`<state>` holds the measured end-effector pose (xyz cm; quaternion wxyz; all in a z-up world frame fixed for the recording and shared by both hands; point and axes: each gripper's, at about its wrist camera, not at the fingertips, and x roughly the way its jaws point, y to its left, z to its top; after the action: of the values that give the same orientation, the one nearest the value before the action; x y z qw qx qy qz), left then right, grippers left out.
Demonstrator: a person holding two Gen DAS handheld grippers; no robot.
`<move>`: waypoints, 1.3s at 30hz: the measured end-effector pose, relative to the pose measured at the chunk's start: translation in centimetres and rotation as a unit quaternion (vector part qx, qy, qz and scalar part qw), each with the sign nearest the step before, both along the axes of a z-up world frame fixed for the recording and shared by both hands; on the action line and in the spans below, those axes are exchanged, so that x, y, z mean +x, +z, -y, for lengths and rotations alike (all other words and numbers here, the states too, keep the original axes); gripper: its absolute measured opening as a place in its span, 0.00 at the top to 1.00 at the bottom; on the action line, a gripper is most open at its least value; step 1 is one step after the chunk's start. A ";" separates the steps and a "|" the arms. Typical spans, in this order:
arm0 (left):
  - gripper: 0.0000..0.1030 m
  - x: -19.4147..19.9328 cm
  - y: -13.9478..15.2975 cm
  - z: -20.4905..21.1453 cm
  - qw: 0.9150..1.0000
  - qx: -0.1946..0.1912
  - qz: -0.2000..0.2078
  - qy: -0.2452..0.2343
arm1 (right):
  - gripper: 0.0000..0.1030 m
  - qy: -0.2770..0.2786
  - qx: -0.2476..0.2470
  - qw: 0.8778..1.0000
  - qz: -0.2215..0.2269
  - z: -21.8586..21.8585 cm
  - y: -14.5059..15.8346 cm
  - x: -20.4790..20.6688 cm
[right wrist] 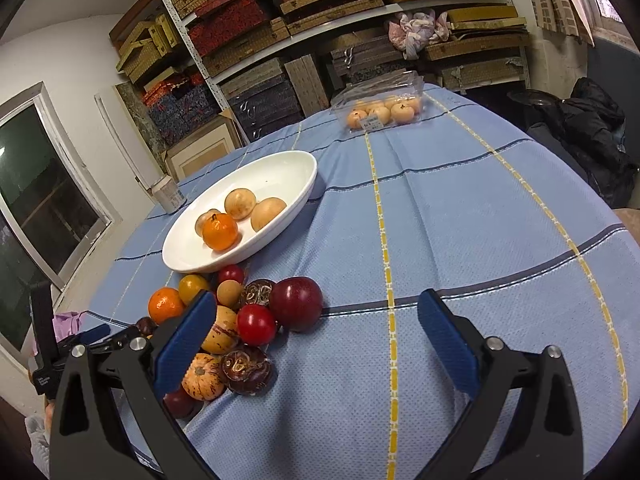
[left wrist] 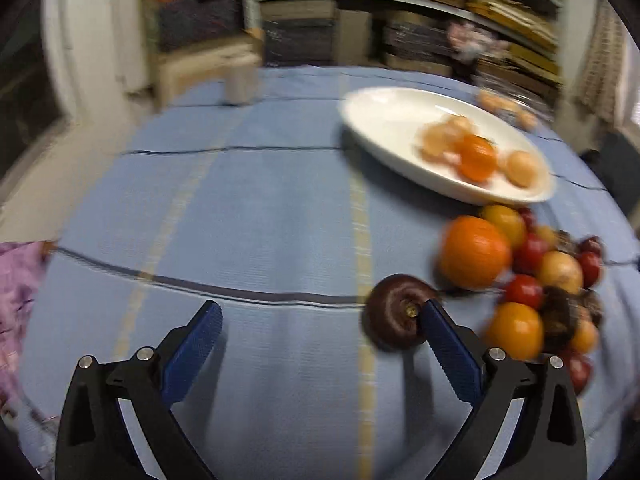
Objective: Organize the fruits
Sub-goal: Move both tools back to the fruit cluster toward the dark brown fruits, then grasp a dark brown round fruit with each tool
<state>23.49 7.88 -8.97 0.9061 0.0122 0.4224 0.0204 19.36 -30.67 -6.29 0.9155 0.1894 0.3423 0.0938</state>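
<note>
My left gripper (left wrist: 318, 316) is open just above the blue cloth. A dark purple round fruit (left wrist: 394, 314) lies against the inner side of its right fingertip, at the near edge of the fruit pile (left wrist: 520, 276). Beyond the pile, a white oval dish (left wrist: 384, 120) holds an orange (left wrist: 476, 158) and some tan fruits. This view is blurred. My right gripper (right wrist: 316, 304) is also open with nothing between its fingers. The pile (right wrist: 240, 320) of red, orange, tan and purple fruits lies by its left fingertip. The dish (right wrist: 280, 172) sits behind the pile.
A clear plastic box of tan fruits (right wrist: 380, 110) stands at the table's far side. A small can (right wrist: 170, 194) is left of the dish. Purple fabric (left wrist: 20, 280) lies at the left table edge. Shelves of boxes (right wrist: 280, 40) and a dark jacket (right wrist: 592, 132) surround the table.
</note>
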 end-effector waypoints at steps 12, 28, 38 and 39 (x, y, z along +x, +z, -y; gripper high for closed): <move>0.03 0.0 -0.2 3.1 0.998 0.041 0.006 -0.057 | 0.04 0.009 0.010 1.000 0.009 0.1 0.3 -0.1; 0.56 0.7 -1.1 3.7 0.995 0.007 -0.012 -0.096 | 0.04 0.017 -0.001 1.000 0.003 -0.5 0.2 0.1; 0.58 0.8 -1.0 2.7 0.997 -0.013 -0.015 -0.080 | 0.12 0.150 -0.103 0.983 0.018 -6.9 0.2 -1.5; 0.58 0.9 -1.0 2.5 0.997 -0.017 -0.016 -0.077 | 0.27 0.170 -0.121 0.978 0.012 -8.0 -0.2 -1.6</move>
<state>24.38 5.39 -9.94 0.8981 0.0301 0.4350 -0.0568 17.74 -22.71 -6.47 0.9063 0.0149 0.3677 0.2077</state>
